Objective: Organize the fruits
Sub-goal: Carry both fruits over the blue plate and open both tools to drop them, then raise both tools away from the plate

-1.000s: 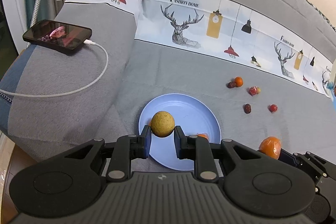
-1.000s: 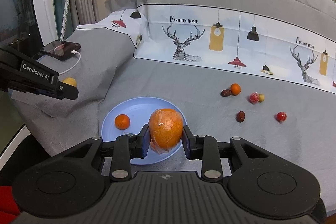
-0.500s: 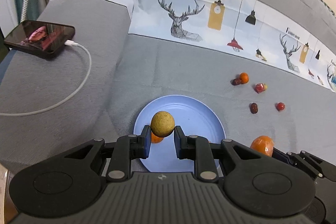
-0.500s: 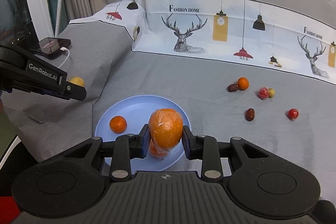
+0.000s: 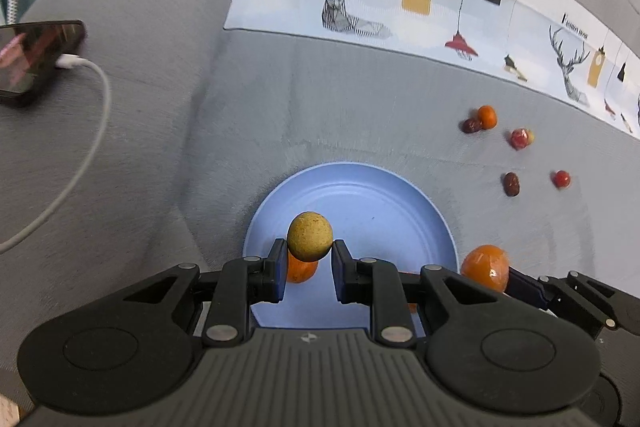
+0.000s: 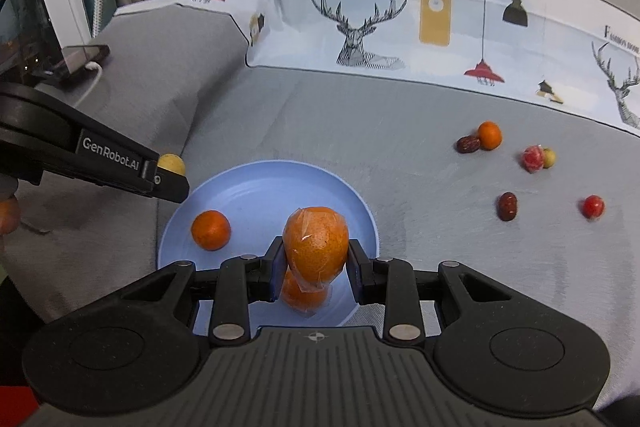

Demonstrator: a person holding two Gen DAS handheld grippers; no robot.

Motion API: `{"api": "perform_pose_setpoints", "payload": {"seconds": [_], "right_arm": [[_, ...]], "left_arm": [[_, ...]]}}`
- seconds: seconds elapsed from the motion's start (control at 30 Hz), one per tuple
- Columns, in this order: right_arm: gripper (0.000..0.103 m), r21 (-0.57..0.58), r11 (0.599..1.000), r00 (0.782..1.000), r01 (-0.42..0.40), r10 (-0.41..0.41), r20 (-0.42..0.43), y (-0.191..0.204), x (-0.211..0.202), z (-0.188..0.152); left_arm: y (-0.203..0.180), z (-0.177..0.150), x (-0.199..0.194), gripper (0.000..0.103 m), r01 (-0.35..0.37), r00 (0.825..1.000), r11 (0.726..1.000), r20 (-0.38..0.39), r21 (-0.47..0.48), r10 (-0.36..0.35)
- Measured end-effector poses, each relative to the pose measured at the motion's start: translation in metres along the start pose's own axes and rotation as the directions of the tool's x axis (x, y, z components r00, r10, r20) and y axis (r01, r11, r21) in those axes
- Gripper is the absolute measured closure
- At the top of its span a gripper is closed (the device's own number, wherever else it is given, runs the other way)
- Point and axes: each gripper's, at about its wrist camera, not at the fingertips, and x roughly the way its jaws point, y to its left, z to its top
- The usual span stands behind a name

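Note:
My left gripper (image 5: 310, 254) is shut on a small round yellow-brown fruit (image 5: 310, 235) and holds it over the near left part of the blue plate (image 5: 372, 203). My right gripper (image 6: 315, 261) is shut on a plastic-wrapped orange (image 6: 315, 245) above the plate's (image 6: 260, 187) near side. A small orange (image 6: 211, 230) lies on the plate, and another wrapped orange (image 6: 302, 297) sits under the held one. The left gripper (image 6: 168, 183) with its yellow fruit (image 6: 172, 163) shows at the plate's left rim in the right wrist view.
Loose fruits lie on the grey sheet to the right: a date and small orange (image 6: 480, 139), a red wrapped fruit (image 6: 534, 159), a dark date (image 6: 507, 206) and a red fruit (image 6: 593, 207). A phone (image 5: 28, 59) on a white cable lies on the raised pillow at left.
Both grippers moved forward and lower toward the plate, each keeping its fruit. The left gripper's fruit now hangs over the plate's near left part.

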Motion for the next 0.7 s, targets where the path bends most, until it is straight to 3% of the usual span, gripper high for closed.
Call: {"api": "perform_pose_setpoints", "payload": {"seconds": [0.4, 0.43, 0.47, 0.53, 0.6, 0.7], "right_arm": [[0.069, -0.025, 1.000, 0.997, -0.011, 0.008, -0.083, -0.003, 0.047, 0.009], [0.065, -0.015, 1.000, 0.995, -0.018, 0.017, -0.096, -0.004, 0.050, 0.010], [0.059, -0.002, 1.000, 0.994, -0.027, 0.027, -0.107, -0.006, 0.052, 0.010], [0.030, 0.018, 1.000, 0.994, -0.021, 0.023, -0.104, -0.009, 0.050, 0.011], [0.014, 0.020, 1.000, 0.996, -0.011, 0.012, -0.090, -0.011, 0.043, 0.012], [0.009, 0.029, 1.000, 0.996, 0.005, -0.002, -0.090, -0.017, 0.027, 0.011]], "left_arm": [[-0.006, 0.016, 0.053, 0.076, -0.011, 0.997, 0.998, -0.075, 0.059, 0.016], [-0.006, 0.017, 0.055, 0.062, -0.005, 0.997, 0.998, -0.079, 0.061, 0.010], [-0.005, 0.016, 0.055, 0.033, -0.007, 0.997, 0.998, -0.079, 0.060, 0.011], [-0.004, 0.015, 0.051, 0.000, -0.045, 0.997, 0.998, -0.059, 0.051, 0.048], [-0.005, 0.013, 0.044, 0.000, -0.086, 0.995, 0.995, -0.042, 0.046, 0.088], [-0.007, 0.012, 0.037, 0.000, -0.124, 0.983, 0.990, -0.131, 0.068, 0.132]]}}
